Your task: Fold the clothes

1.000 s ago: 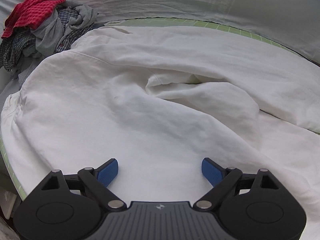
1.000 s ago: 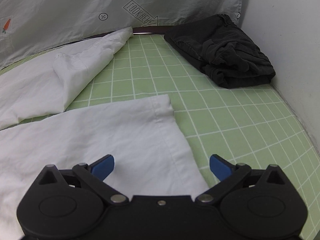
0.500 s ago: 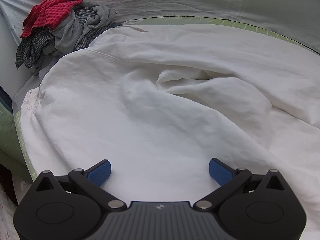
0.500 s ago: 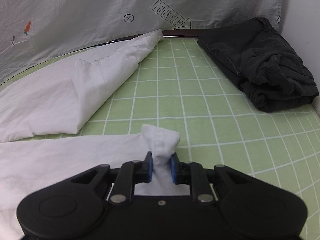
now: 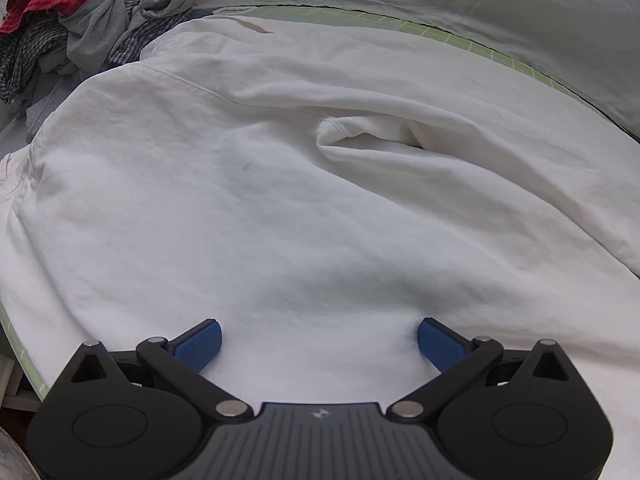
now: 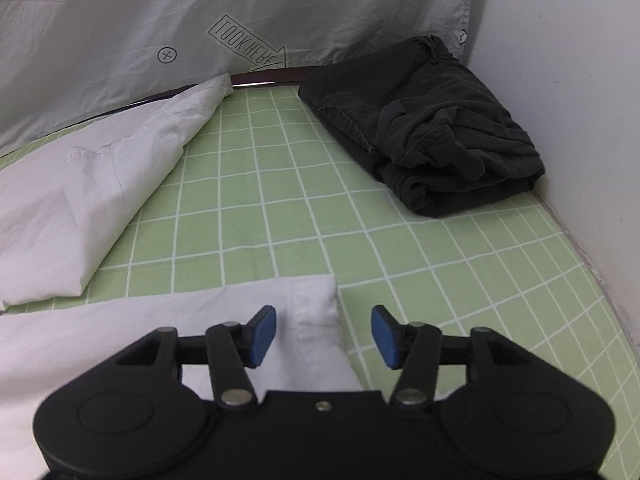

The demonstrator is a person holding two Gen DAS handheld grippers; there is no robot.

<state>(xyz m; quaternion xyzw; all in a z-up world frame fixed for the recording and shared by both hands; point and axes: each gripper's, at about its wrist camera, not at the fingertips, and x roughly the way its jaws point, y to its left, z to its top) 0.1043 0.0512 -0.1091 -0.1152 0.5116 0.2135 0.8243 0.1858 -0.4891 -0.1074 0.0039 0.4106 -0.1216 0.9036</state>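
Lying limp and light, the white garment (image 6: 120, 344) wants gripping at its hemmed corner (image 6: 316, 300) at 12 o'clock between the right gripper (image 6: 323, 330)'s opening, empty jaws; left gripper (image 5: 319, 338) jaws gape wide, holding nothing.

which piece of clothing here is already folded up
The dark garment, lying as a compact bundle by the wall. The white garment is spread out loose, and the red and checked clothes sit heaped.

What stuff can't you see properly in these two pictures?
- Left wrist view: the clothes pile is cut off by the top-left edge.
- Left wrist view: what kind of garment the white garment is; it runs past the edges and its folds hide its shape.
- Right wrist view: the near part of the white cuff is hidden behind the right gripper, whose jaws are opening.
- Right wrist view: the inside of the dark folded garment.
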